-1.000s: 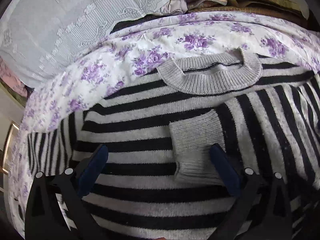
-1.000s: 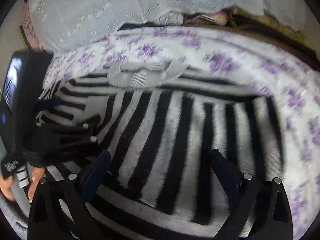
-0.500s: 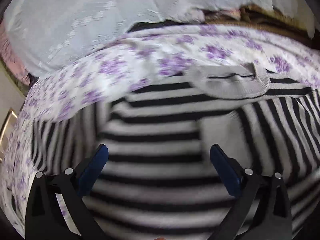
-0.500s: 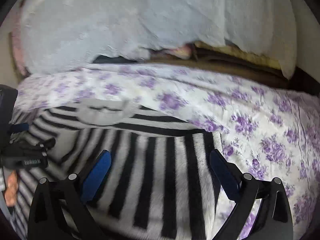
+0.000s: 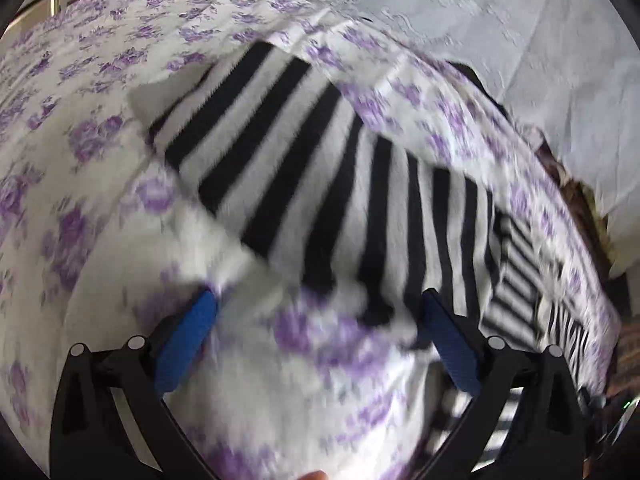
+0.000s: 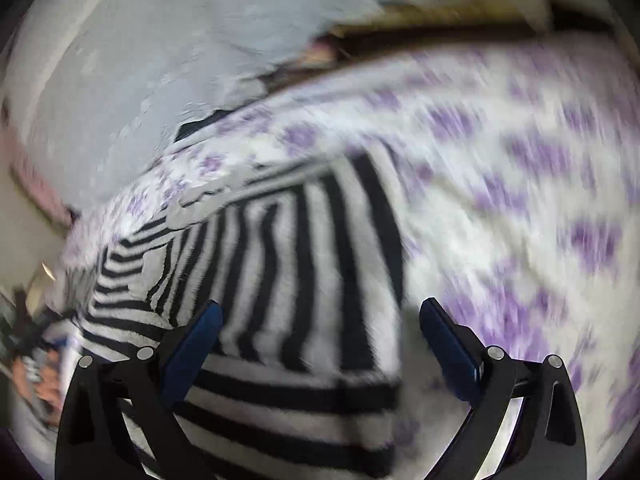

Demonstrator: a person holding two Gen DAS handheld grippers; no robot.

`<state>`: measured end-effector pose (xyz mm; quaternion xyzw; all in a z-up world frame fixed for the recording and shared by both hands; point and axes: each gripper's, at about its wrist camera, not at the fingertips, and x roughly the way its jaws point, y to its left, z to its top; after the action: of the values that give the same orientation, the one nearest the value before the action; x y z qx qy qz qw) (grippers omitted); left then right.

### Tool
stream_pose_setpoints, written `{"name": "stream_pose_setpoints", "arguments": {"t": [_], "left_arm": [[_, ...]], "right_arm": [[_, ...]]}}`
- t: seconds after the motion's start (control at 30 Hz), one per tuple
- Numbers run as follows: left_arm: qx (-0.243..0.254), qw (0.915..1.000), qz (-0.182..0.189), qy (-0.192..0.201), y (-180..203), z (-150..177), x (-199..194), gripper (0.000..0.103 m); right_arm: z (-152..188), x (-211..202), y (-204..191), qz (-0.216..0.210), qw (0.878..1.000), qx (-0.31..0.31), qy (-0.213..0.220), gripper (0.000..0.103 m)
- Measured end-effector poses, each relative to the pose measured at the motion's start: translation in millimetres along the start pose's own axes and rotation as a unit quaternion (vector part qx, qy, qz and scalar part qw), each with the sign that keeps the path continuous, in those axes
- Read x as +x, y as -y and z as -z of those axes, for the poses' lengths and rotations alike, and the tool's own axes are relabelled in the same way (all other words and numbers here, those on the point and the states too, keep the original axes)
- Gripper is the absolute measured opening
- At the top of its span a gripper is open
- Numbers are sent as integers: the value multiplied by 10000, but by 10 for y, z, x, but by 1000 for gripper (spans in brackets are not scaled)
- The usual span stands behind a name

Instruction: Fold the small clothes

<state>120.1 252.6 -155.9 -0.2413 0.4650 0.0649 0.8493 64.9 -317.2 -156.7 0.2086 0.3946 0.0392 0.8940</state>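
Note:
A black-and-white striped sweater [image 5: 360,184] lies flat on a white bedsheet with purple flowers [image 5: 80,92]. In the left wrist view its left sleeve [image 5: 248,132] stretches up and left, with a grey cuff [image 5: 160,92] at its end. My left gripper [image 5: 318,312] is open and empty over the sheet just below the sleeve and body. In the right wrist view the sweater [image 6: 288,264] fills the lower left, its right edge running down the middle. My right gripper [image 6: 320,320] is open and empty above that edge. Both views are blurred.
A pale lace cover [image 5: 500,12] lies over things at the far side of the bed; it also shows in the right wrist view [image 6: 160,60]. A hand with the other gripper [image 6: 36,364] shows at the left edge.
Both grippers have swung outward: the left one from the sweater's chest to its left sleeve and the sheet, the right one to the sweater's right edge. Both stayed open.

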Motion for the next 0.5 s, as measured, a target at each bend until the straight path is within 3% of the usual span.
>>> {"name": "stream_pose_setpoints", "arguments": {"t": [0.07, 0.17, 0.23, 0.27, 0.33, 0.37, 0.4, 0.5], "left_arm": [[-219, 9996, 181, 8, -54, -196, 78, 99], [-623, 9971, 420, 82, -204, -372, 138, 98], [-915, 9945, 453, 215, -267, -406, 82, 81], [-954, 9946, 301, 259, -257, -405, 51, 57], [-747, 9967, 120, 308, -204, -381, -48, 37], [-644, 9974, 113, 314, -165, -385, -71, 17], [-368, 9987, -54, 350, -43, -383, -136, 11], [209, 9962, -410, 733, 239, -364, -371, 10]], "right_arm": [[-5, -9, 185, -494, 9976, 466, 109, 100], [-10, -5, 291, -693, 9946, 743, 220, 100], [4, -11, 267, -620, 9956, 669, 220, 100], [5, -9, 261, -600, 9958, 650, 220, 100], [7, -8, 266, -610, 9957, 661, 228, 100], [0, -3, 268, -623, 9955, 672, 234, 100], [-1, -5, 270, -630, 9954, 682, 240, 100], [-3, -13, 277, -620, 9955, 680, 246, 100]]}}
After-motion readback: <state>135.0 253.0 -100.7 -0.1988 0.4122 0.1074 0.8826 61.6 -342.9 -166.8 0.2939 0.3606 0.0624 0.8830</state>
